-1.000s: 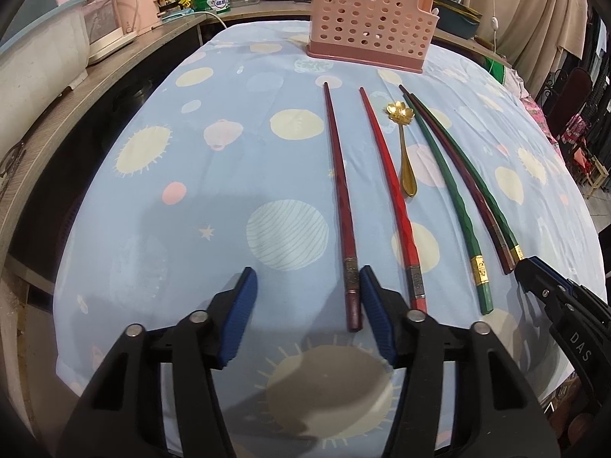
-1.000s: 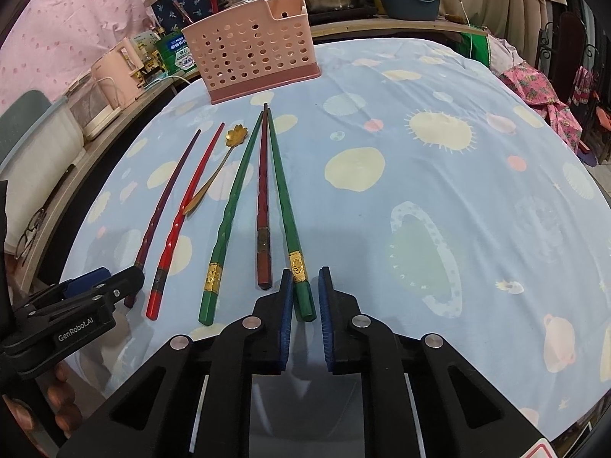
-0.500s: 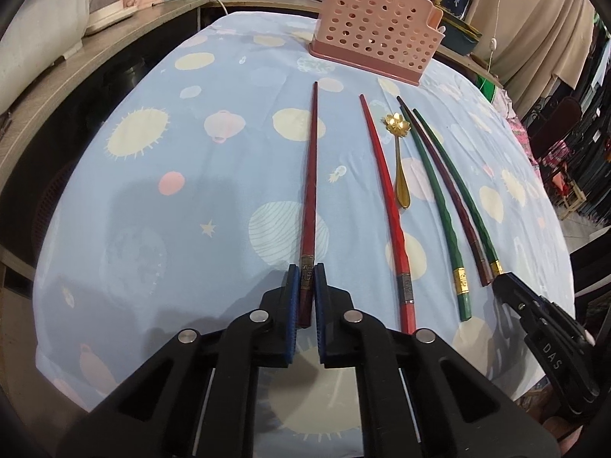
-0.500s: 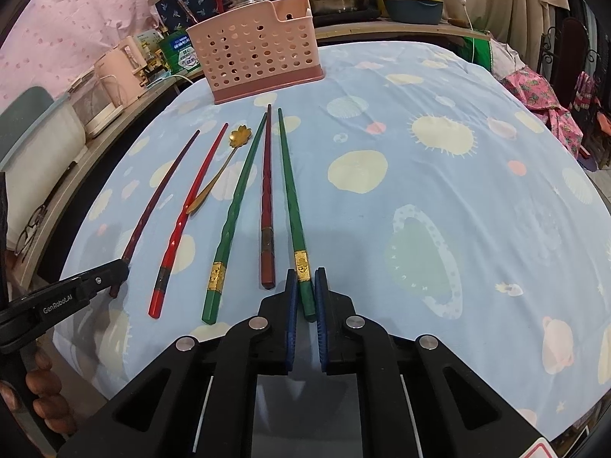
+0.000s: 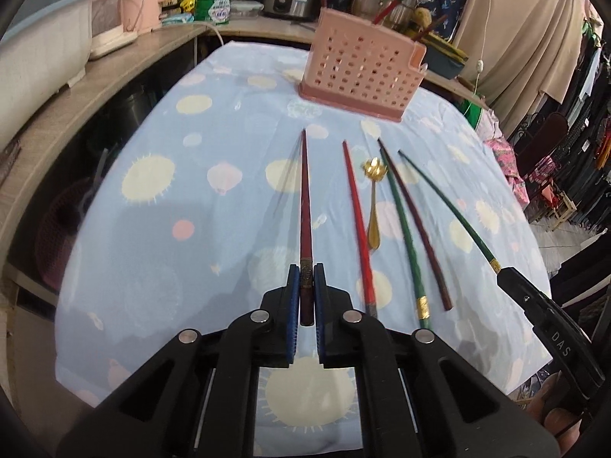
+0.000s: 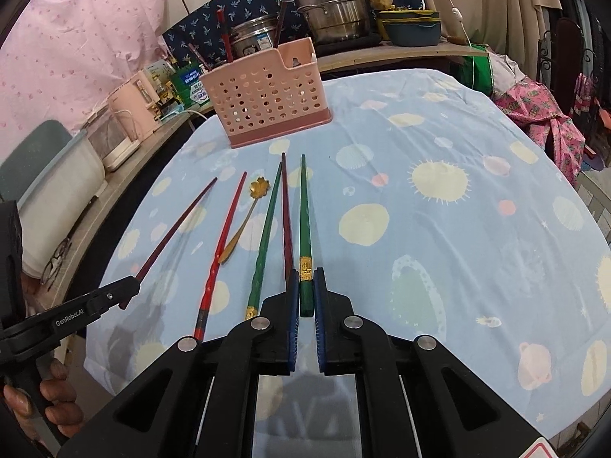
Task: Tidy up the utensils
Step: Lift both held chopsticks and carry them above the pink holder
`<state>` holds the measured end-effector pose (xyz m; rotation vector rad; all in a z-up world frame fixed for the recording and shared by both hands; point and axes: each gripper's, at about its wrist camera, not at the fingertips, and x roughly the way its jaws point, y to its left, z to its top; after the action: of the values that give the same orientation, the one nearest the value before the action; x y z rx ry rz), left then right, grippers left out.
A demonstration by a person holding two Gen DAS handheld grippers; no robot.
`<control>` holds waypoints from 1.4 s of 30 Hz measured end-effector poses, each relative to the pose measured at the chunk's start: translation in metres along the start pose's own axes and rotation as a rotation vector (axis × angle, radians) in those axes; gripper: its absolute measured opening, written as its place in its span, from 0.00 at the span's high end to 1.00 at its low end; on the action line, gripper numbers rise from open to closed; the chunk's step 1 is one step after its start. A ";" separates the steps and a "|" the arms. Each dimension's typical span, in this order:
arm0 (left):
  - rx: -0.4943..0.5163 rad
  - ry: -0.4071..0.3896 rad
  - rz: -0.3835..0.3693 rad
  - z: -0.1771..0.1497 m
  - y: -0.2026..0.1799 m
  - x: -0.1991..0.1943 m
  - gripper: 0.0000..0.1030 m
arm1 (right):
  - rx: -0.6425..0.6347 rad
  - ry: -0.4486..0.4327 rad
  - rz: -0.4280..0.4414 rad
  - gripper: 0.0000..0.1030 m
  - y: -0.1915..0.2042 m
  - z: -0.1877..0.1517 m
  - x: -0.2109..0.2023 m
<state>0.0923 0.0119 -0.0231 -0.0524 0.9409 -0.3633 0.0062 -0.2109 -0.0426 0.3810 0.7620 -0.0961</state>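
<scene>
Blue cloth with pale spots covers the surface [image 5: 152, 267]. On it lie sticks and a spoon in a row.

The left gripper [image 5: 304, 290] has its fingers [image 5: 293, 297] pinched narrow on the thick end of a dark red stick [image 5: 305, 206]. That stick points away toward the pink basket [image 5: 362, 72], and its far end looks lifted off the cloth.

The right gripper [image 6: 305, 292] has its fingers [image 6: 293, 297] pinched narrow on the end of a green stick [image 6: 304, 213], just below its gold band. This stick points at the basket too.

Between the two held sticks, flat on the cloth, lie a bright red stick [image 5: 357, 225], a gold spoon [image 5: 373, 206] with a flower bowl, another green stick [image 5: 406, 236] and a brown stick [image 5: 416, 229].

The basket stands at the far end of the cloth, with a few sticks in it already. Behind it are steel pots [image 6: 332, 7] on a shelf.
</scene>
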 end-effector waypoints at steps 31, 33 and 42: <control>0.094 -0.456 0.036 0.176 -0.042 -0.105 0.93 | -0.035 -0.364 0.042 0.93 0.013 0.166 -0.070; 0.096 -0.480 0.036 0.190 -0.045 -0.109 0.93 | -0.037 -0.389 0.053 0.93 0.016 0.179 -0.072; 0.074 -0.642 0.029 0.259 -0.057 -0.121 0.93 | -0.011 -0.569 0.124 0.93 0.028 0.250 -0.079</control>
<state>0.2183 -0.0308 0.2358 -0.0811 0.2930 -0.3246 0.1189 -0.2821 0.1849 0.3661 0.1770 -0.0782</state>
